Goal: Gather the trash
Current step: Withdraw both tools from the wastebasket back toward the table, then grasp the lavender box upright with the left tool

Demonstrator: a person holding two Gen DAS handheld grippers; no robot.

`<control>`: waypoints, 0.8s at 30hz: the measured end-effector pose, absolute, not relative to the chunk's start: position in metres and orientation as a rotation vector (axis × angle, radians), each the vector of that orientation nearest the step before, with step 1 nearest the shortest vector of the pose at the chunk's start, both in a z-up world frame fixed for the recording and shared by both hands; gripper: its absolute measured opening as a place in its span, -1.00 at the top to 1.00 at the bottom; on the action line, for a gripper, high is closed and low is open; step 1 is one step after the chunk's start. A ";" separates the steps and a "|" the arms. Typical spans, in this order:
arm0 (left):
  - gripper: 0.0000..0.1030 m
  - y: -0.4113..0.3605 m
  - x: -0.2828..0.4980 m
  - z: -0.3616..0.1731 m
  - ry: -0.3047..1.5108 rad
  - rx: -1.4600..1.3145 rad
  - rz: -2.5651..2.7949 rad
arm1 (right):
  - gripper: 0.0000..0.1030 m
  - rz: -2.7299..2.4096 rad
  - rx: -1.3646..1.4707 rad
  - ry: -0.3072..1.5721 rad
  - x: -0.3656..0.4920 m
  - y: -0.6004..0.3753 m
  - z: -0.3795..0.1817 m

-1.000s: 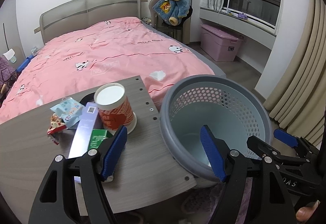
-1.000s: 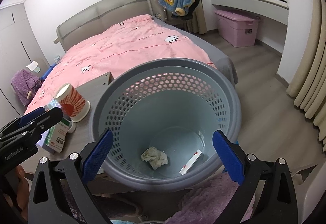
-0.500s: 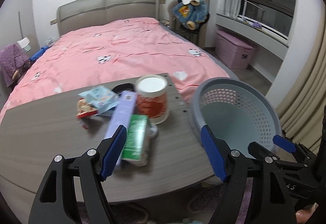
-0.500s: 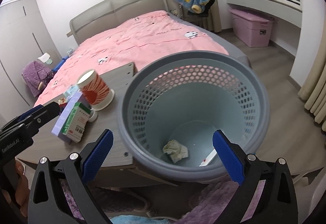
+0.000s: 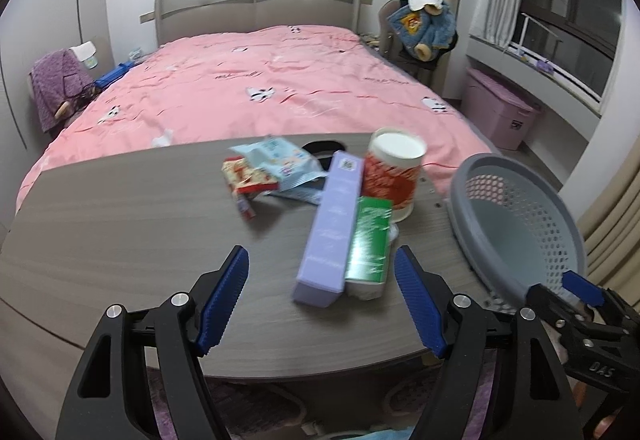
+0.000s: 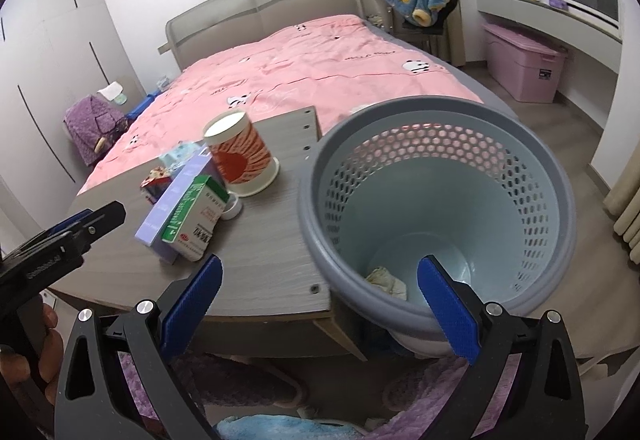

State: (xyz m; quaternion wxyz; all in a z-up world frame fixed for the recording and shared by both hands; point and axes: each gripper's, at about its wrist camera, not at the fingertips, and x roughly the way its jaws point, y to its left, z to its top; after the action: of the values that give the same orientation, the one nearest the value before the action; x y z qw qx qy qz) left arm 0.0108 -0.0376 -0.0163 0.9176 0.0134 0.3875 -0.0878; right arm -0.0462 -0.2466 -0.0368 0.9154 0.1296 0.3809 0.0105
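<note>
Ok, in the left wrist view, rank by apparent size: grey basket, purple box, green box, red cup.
1. grey basket
2. purple box
3. red cup and green box: they look alike, and the green box lies nearer the camera, so these two stay unranked.

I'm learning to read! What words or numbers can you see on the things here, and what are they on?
"DAS": white letters on the right gripper, seen from the left wrist; the rest is cut off.
Green box: printed lines, too small to read.
Purple box: small label, blurred.
Red cup: pattern only, no words visible.
Pink blanket: writing, too blurred.
Pink storage bin: dark label, unreadable.
</note>
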 end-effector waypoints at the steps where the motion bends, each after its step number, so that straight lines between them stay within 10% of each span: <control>1: -0.40 -0.035 0.012 -0.019 0.805 0.027 -0.172 | -0.87 0.025 0.265 0.787 -0.045 -0.244 -0.038; 24: -0.41 -0.030 0.044 -0.056 0.893 0.021 -0.176 | -0.87 0.061 0.258 0.844 -0.020 -0.226 -0.050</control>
State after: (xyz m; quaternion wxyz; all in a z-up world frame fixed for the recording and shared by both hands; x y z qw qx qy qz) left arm 0.0441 -0.0296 -0.0560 0.8982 0.0100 0.4311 -0.0851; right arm -0.0198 -0.2261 -0.0499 0.9037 0.1248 0.4085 0.0294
